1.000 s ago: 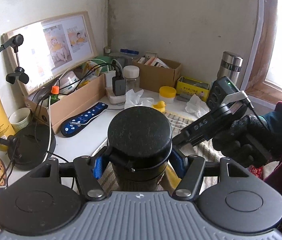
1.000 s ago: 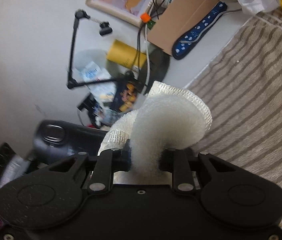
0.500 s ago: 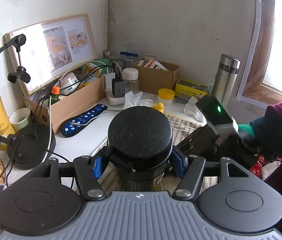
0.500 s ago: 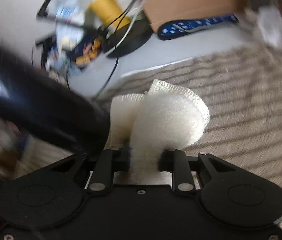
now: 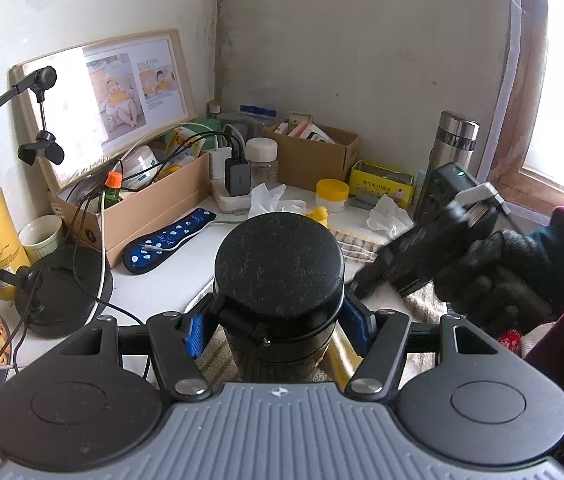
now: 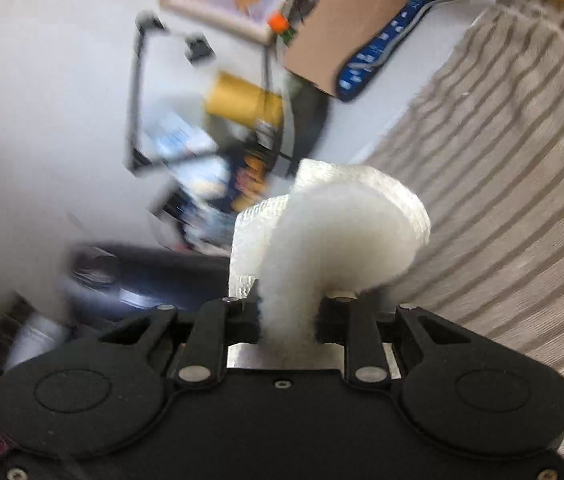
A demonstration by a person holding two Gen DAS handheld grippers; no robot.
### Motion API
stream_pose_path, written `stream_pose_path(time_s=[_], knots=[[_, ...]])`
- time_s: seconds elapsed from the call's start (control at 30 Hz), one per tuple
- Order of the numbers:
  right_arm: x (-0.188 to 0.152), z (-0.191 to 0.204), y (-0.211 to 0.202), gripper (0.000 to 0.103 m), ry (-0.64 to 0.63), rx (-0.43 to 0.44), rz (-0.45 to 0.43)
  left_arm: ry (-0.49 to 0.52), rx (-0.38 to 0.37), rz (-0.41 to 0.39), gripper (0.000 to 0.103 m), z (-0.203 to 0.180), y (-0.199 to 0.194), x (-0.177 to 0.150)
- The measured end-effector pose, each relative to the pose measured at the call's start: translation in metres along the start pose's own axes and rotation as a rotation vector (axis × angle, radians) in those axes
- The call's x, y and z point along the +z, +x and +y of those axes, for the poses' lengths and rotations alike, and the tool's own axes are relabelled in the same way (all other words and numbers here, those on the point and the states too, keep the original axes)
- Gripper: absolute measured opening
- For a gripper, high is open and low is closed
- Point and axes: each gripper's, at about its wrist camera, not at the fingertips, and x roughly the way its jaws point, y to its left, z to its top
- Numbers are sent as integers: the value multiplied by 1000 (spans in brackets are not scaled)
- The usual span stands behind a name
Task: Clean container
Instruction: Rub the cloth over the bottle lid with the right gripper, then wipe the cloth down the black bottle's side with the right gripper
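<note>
A dark cylindrical container (image 5: pixel 279 280) with a flat black lid stands upright over a striped cloth (image 5: pixel 358 240). My left gripper (image 5: pixel 277 326) is shut on its body just below the lid, blue pads pressing both sides. The right gripper (image 5: pixel 366 278), held by a gloved hand (image 5: pixel 494 268), reaches in from the right and points at the container's side. In the right wrist view that gripper (image 6: pixel 288 316) is shut on a folded white sponge cloth (image 6: pixel 342 232), which sticks up past the fingers. The dark container (image 6: pixel 145 276) shows blurred at lower left, beside the cloth.
A long cardboard box (image 5: pixel 141 208), a blue dotted power strip (image 5: pixel 169 240), a black lamp base (image 5: pixel 65 288) with cables and a yellow tube (image 5: pixel 1 232) crowd the left. A yellow duck (image 5: pixel 318 214), tissues, a yellow-lidded jar (image 5: pixel 332 194) and a steel flask (image 5: pixel 454 144) stand behind.
The right gripper swung down beside the container half a second ago and has come back up, rolled again, with the sponge cloth still pinched. The left gripper and the container have stayed still.
</note>
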Motion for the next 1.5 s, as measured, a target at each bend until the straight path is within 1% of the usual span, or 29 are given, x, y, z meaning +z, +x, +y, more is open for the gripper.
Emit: stream_pose_path(time_s=[0.07,0.17,0.27,0.37,0.53,0.63,0.7,0.73,0.8,0.87,0.9,1.0,1.07,1.1,1.2,1.27,1.37,1.43,1.47,1.5], knots=[[-1,4,-4,21,47,77,-27,-5,0,-1,64,1,0,0],[0,14,-7,21,70,151,-45,0,-1,4,64,2,0,1],[3,26,-10,21,67,182,-53,1,3,7,64,3,0,1],[0,35,-5,21,69,199,-64,1,4,8,64,4,-2,1],[-4,34,-7,22,73,206,-83,1,6,8,64,3,-2,0],[-2,33,-14,21,83,238,-116,11,2,10,64,2,-1,1],[0,36,-21,21,99,300,-149,37,-7,14,64,-1,0,2],[2,42,-24,21,83,313,-156,64,-13,17,64,-4,1,3],[8,56,-22,21,16,312,-133,115,-23,23,64,-10,3,5],[12,69,-18,21,-63,282,-90,163,-34,29,64,-15,6,8],[14,73,-15,21,-106,245,-71,180,-38,31,64,-17,7,9],[18,77,-15,21,-168,169,-44,208,-51,36,64,-19,7,9],[19,88,-14,21,-271,64,-5,226,-61,39,64,-21,7,7],[20,91,-14,21,-296,40,14,234,-63,40,64,-22,7,7],[24,89,-14,21,-310,18,35,238,-62,40,64,-24,8,7],[25,84,-16,21,-302,7,27,235,-58,40,64,-25,9,8],[24,83,-14,21,-317,-64,9,242,-54,41,64,-28,10,9],[24,81,-10,21,-325,-113,14,246,-53,42,64,-29,11,10],[24,77,-9,21,-315,-120,21,246,-52,42,64,-29,11,10],[24,71,-8,21,-292,-106,20,243,-51,43,64,-29,11,10]])
